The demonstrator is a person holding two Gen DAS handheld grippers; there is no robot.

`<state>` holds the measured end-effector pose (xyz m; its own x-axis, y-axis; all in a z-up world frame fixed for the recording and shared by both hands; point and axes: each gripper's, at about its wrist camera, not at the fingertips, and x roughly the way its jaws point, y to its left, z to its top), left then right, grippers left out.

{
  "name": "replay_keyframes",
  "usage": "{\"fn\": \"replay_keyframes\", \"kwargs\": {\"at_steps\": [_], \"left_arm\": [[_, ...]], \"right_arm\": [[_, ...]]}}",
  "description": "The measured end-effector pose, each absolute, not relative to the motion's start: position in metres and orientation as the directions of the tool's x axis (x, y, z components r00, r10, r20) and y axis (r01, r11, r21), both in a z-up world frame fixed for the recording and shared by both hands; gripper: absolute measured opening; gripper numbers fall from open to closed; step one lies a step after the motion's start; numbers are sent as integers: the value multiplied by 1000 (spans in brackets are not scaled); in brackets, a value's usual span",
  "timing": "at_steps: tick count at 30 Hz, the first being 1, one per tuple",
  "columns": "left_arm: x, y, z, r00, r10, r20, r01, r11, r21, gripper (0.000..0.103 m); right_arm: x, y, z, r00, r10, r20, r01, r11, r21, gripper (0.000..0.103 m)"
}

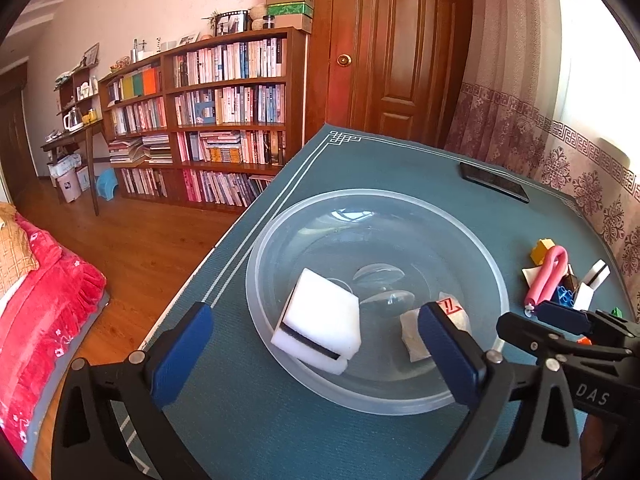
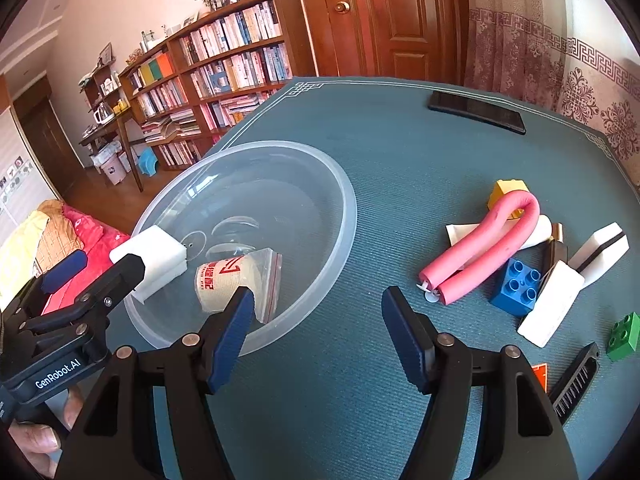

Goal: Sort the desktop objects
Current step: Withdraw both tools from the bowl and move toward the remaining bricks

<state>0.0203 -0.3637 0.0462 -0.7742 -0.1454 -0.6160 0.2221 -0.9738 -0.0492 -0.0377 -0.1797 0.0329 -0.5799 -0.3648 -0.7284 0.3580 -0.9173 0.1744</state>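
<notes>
A clear plastic bowl (image 1: 280, 240) (image 2: 344, 192) stands on the teal mat. Inside it lie a white sponge (image 1: 320, 320) (image 2: 152, 252) and a bagged bandage roll (image 1: 416, 332) (image 2: 232, 276). My left gripper (image 1: 316, 348) is open over the bowl's near rim, nothing between its fingers. My right gripper (image 2: 320, 328) is open just right of the bowl, empty. To its right lies a pile: pink foam curler (image 2: 492, 240) (image 1: 548, 276), blue brick (image 2: 516, 284), yellow brick (image 2: 506, 192), green brick (image 2: 624, 336), white sponges (image 2: 600, 252), black comb (image 2: 576, 380).
A black phone (image 2: 476, 110) (image 1: 494, 182) lies at the mat's far side near the curtain. The table's left edge (image 1: 224, 240) drops to a wooden floor, with a bookshelf (image 1: 224, 120) and a red-covered bed (image 1: 40, 300) beyond. A hand (image 2: 36, 440) holds the left gripper's handle.
</notes>
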Motion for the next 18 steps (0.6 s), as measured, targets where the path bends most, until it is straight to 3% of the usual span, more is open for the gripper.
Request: {"fn": "replay_keyframes", "kwargs": {"at_steps": [18], "left_arm": [[27,-323,53,-778,-126,-616,164,-987,-5,102]], "right_arm": [[-25,-137,34,-616,-320,-719,283,-943,178,73]]}}
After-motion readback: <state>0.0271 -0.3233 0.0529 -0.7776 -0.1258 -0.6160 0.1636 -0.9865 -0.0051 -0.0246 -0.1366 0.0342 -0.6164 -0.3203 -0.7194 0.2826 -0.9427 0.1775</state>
